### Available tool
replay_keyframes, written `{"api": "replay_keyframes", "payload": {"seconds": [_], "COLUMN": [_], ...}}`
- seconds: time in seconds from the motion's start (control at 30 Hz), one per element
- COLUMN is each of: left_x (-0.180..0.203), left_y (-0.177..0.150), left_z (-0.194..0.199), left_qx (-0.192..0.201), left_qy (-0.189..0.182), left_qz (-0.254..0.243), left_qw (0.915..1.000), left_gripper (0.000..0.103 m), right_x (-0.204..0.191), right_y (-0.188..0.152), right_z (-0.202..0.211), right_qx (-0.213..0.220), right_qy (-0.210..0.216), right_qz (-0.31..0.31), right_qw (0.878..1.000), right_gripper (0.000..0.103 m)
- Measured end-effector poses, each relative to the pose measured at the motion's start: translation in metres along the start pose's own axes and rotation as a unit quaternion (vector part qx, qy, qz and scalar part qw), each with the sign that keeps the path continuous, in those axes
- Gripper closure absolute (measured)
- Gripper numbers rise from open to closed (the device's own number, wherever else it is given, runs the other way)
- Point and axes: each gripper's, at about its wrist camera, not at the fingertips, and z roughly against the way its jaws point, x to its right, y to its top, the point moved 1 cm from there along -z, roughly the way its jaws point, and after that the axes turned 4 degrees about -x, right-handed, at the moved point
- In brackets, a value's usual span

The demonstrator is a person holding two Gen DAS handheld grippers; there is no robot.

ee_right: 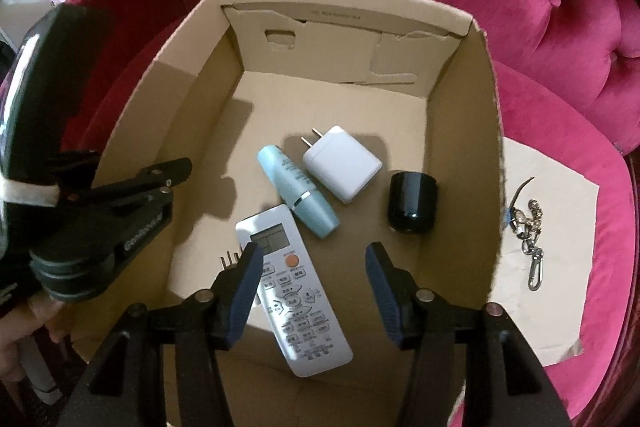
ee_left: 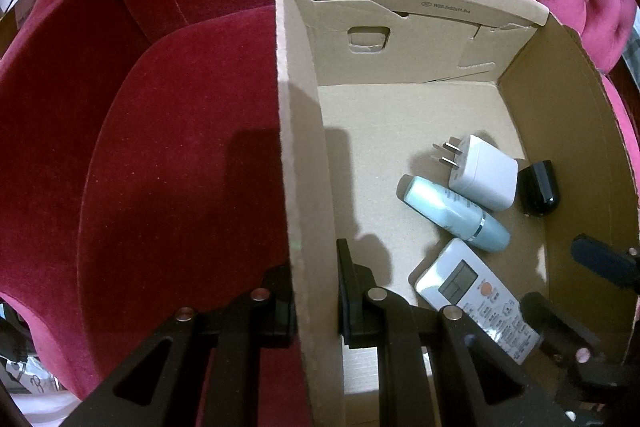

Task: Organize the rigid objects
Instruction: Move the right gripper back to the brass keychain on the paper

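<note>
The left gripper [ee_left: 314, 291] is built of matte black, angular plastic links with triangular cut-outs, joined by round silver pivot pins [ee_left: 260, 293]. Its fingers [ee_left: 347, 283] are plain black.

The right gripper [ee_right: 310, 291] is built of the same black links and silver pins, but its fingers [ee_right: 246, 293] are faced with ribbed dark-blue pads.

In the right wrist view, the left gripper's black body is marked with pale lettering [ee_right: 141, 234], and a strip of off-white tape [ee_right: 28, 193] is wrapped around it. Bare skin of the hand [ee_right: 24, 323] is visible beneath.
</note>
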Motion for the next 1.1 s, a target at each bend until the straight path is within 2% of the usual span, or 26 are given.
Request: {"api": "replay_keyframes", "payload": {"seconds": [0.3, 0.7, 0.87, 1.1], "left_x": [0.000, 0.002, 0.002, 0.000], "left_y": [0.000, 0.000, 0.000, 0.000], "left_z": [0.001, 0.000, -0.001, 0.000], "left_qx": [0.000, 0.001, 0.000, 0.000], "left_qy": [0.001, 0.004, 0.002, 0.000], "left_qz": [0.000, -0.002, -0.001, 0.001], "left_qw": [1.0000, 1.0000, 1.0000, 1.0000], "left_gripper": [0.087, 0.087, 0.087, 0.087], "right_x": [0.005, 0.025, 0.037, 0.057], "right_y": [0.001, 0.001, 0.000, 0.001], "right_z": [0.022, 0.052, 0.061, 0.070], "right_qx": [0.029, 0.065, 0.078, 0.093], "right_qy": [-0.011, -0.033, -0.040, -0.051], "right_qz": [-0.006, -0.023, -0.029, -0.045], "right_qw": [0.999, 0.997, 0.996, 0.993], "right_gripper": [0.044, 0.018, 0.004, 0.000]}}
